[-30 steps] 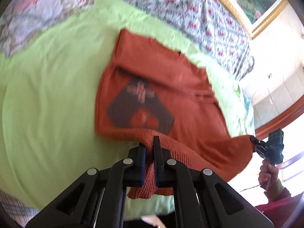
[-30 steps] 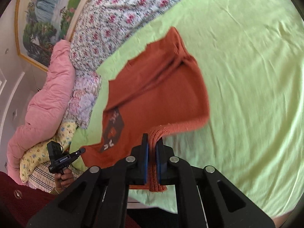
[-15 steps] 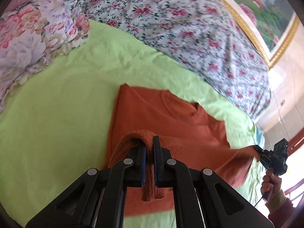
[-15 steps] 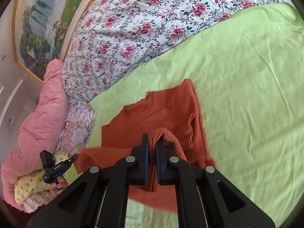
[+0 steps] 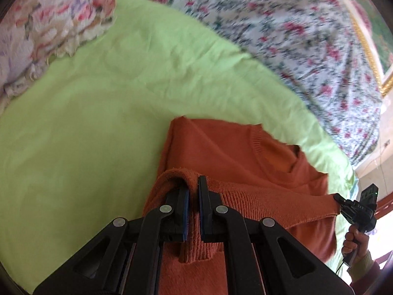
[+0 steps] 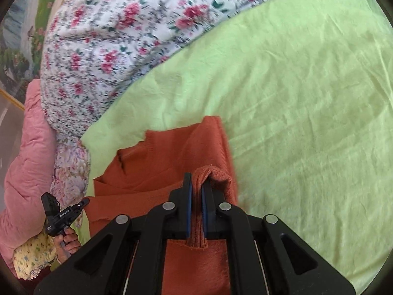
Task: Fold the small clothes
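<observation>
- Rust-orange knit sweater [image 5: 235, 162]: on lime-green bedsheet [image 5: 86, 135], neckline at far end, near a floral quilt [image 5: 282, 24].
- Left gripper [image 5: 193, 191]: jaws nearly closed, pinching the ribbed hem's left corner.
- Right gripper [image 6: 196, 189]: jaws likewise clamped on the right hem corner.
- Progress, judged: hem raised over the body toward the neckline; this lengthwise fold is under way, unreleased; laying down, smoothing and any further folds remain.

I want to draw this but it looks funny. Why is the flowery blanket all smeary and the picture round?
Left wrist view: the flowery blanket is smeared by motion blur, while the left gripper and the pinched sweater look sharper. Right wrist view: same smear on the blanket; the fisheye lens bends the green sheet and darkens the corners.
</observation>
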